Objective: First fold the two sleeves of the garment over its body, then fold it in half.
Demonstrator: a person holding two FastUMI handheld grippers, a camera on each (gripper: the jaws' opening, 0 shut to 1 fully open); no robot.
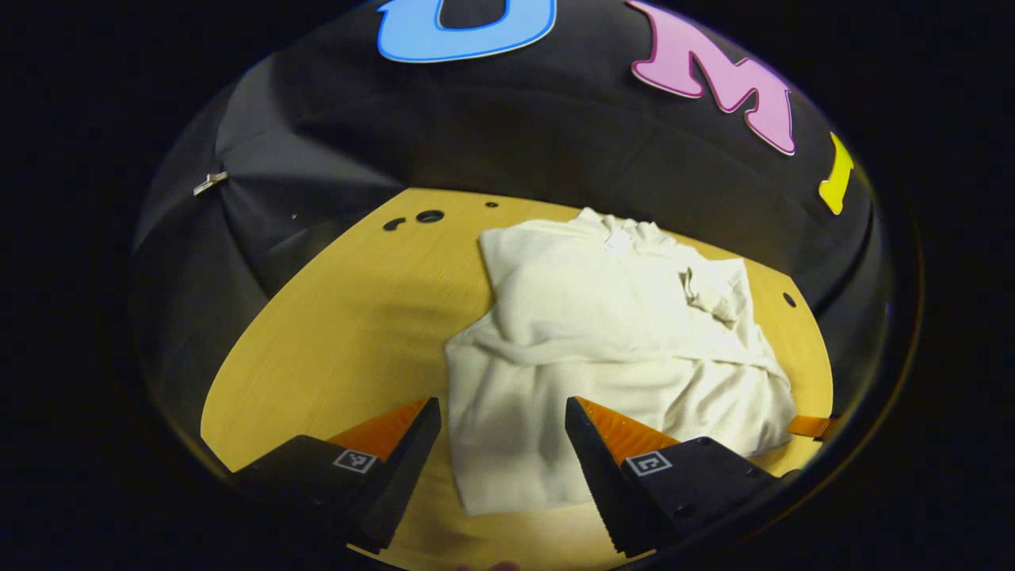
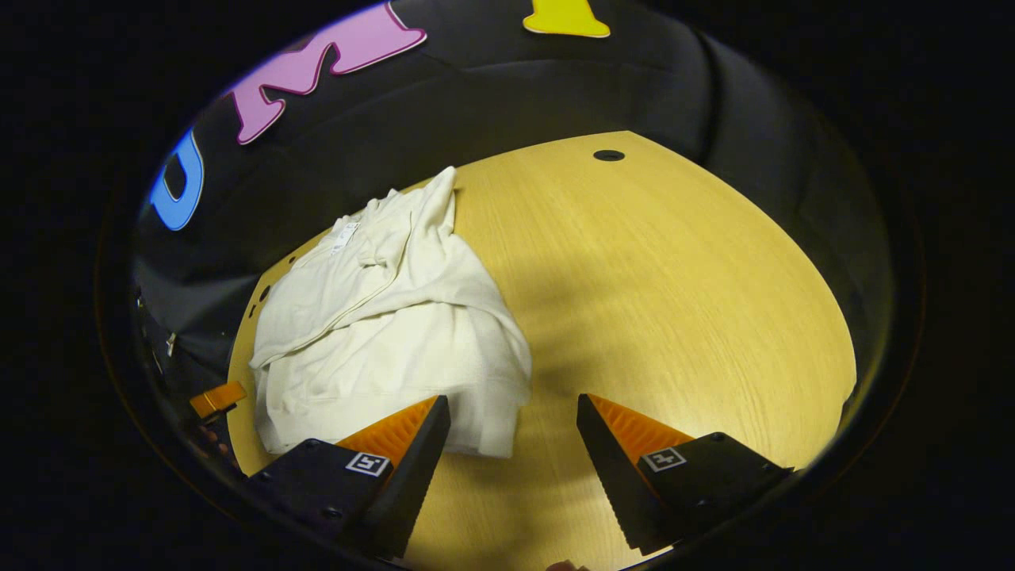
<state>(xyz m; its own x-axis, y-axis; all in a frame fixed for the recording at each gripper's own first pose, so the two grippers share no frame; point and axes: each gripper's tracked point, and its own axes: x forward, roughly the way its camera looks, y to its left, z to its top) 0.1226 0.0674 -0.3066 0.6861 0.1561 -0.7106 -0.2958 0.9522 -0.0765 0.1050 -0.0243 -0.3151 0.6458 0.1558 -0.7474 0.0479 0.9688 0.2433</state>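
Cream garment (image 1: 610, 357) sits bunched on the wooden table (image 1: 341, 333), centre-right of the left gripper view, sleeves drawn in over its body, collar toward the far wall. The left gripper (image 1: 503, 440) hovers at the bottom of the frame, jaws spread wide, gripping nothing. In the right gripper view the garment (image 2: 381, 333) lies left of centre, and the right gripper (image 2: 514, 440) hangs open too, empty, just above the hem corner.

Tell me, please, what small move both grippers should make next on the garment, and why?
Probably lower both to the near hem and pinch it. The garment lies with its sleeves already folded over its body, and the left gripper and right gripper hover open just short of that hem, holding nothing.
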